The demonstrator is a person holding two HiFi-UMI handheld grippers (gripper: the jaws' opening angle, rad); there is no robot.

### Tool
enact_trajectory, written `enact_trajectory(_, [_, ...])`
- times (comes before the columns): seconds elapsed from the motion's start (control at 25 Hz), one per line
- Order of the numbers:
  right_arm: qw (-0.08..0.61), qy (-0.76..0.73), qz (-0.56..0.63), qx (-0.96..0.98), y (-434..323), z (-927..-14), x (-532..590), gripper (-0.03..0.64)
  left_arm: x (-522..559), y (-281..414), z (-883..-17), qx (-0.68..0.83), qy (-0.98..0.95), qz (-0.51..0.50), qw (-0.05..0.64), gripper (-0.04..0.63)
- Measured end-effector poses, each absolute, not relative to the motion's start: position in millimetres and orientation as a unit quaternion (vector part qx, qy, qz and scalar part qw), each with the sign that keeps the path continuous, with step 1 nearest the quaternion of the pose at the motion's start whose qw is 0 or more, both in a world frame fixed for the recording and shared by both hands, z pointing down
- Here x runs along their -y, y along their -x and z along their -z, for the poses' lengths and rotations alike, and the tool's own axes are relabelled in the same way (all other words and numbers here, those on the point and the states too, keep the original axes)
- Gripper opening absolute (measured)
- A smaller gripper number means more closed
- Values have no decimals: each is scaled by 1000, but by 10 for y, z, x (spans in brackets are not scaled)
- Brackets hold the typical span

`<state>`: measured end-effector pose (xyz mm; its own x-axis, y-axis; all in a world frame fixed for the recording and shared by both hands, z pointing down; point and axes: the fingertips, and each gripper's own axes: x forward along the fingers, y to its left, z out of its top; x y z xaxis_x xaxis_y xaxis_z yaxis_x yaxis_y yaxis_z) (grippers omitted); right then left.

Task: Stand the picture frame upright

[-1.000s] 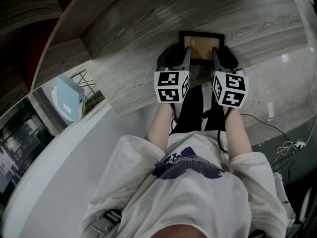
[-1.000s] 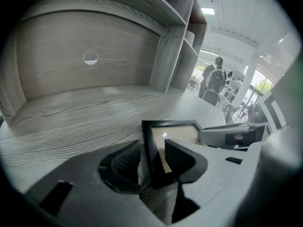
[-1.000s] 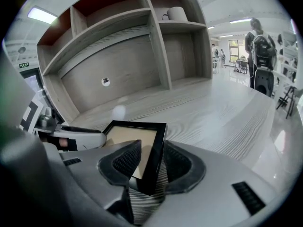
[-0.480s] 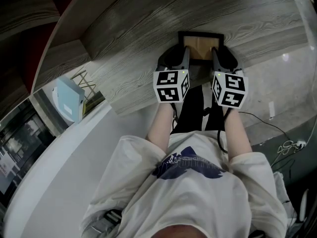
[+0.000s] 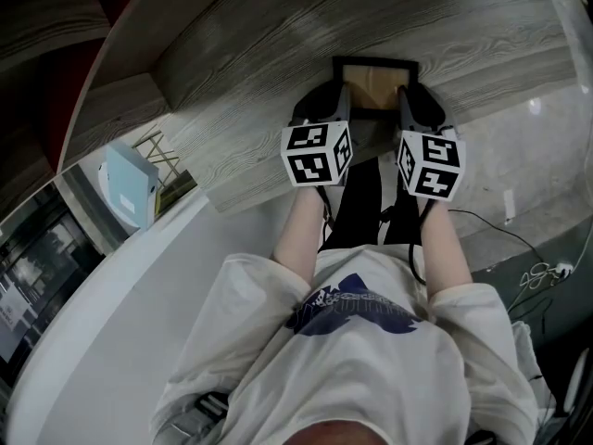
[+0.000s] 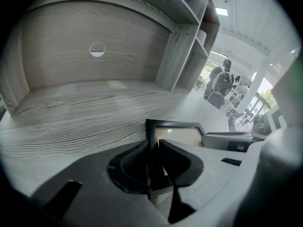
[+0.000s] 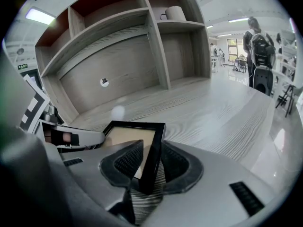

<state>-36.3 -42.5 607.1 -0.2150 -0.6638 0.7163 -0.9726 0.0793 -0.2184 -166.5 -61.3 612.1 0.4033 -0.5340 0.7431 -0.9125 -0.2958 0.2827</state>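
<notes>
Picture frame (image 5: 375,83), black-rimmed with a tan centre, lies on the grey wood-grain shelf surface (image 5: 250,109) straight ahead of the person, its long edges running left to right and its far edge toward the shelf's back wall; left gripper (image 5: 341,98) sits at the frame's left side rail and right gripper (image 5: 409,96) at its right side rail, both near the front corners and equally close. In the left gripper view the rail runs straight away between narrow, closing jaws, and the pads look to meet it; in the right gripper view the right rail likewise fills the gap between closing jaws. Judging from this, the frame lies dead ahead of both sets of fingers, so raising it probably means swinging the near edge up, both hands together.
</notes>
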Motion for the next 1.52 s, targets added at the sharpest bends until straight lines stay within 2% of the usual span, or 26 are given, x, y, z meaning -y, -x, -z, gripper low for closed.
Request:
enact_trajectory(0.4, [220, -584, -342, 703, 309, -6033, 443, 75, 659, 1654, -6079, 477, -762, -267, 348, 72])
enact_trajectory(0.92, [200, -596, -323, 707, 180, -5847, 571, 69, 777, 1534, -5903, 473, -777, -250, 331, 72])
enact_trajectory(1.52, [173, -634, -276, 701, -193, -5135, 756, 69, 1071, 1139, -5259, 446, -816, -219, 296, 72])
